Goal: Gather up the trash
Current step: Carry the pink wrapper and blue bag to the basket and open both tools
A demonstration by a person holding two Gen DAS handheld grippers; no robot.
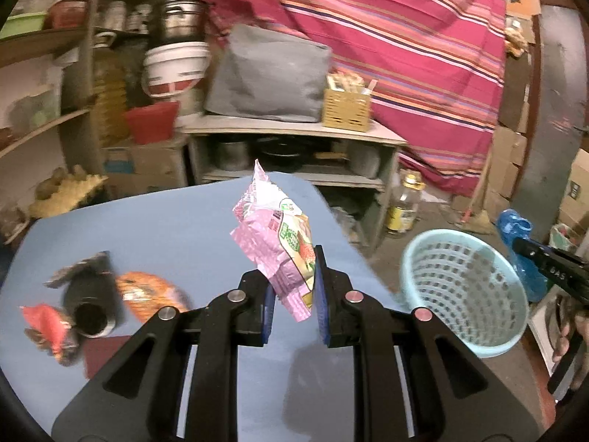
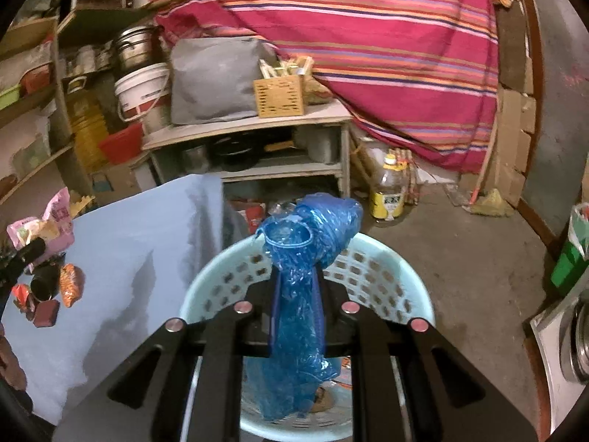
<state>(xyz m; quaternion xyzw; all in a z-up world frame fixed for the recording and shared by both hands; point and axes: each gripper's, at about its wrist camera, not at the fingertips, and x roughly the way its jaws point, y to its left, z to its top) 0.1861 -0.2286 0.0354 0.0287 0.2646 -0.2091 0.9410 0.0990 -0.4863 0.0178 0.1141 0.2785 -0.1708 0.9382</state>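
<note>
Two pieces of trash are in hand: the right gripper (image 2: 297, 316) is clenched on a blue plastic bag (image 2: 298, 316) directly over the basket (image 2: 386, 269), while the left gripper (image 1: 294, 298) pinches a pink wrapper (image 1: 279, 243). Beyond its jaws to the left, several wrappers (image 1: 147, 294) remain on the table (image 1: 184, 221).

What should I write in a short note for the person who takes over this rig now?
Left claw: shut on the pink wrapper, held above the blue table.
Right claw: shut on the blue plastic bag, held over the light blue basket.
Done: some trash seems to lie at the basket's bottom already.
Left: drop both pieces in the basket. Then collect from the table the orange wrapper, the red wrapper, and the dark cup if it counts as trash.
</note>
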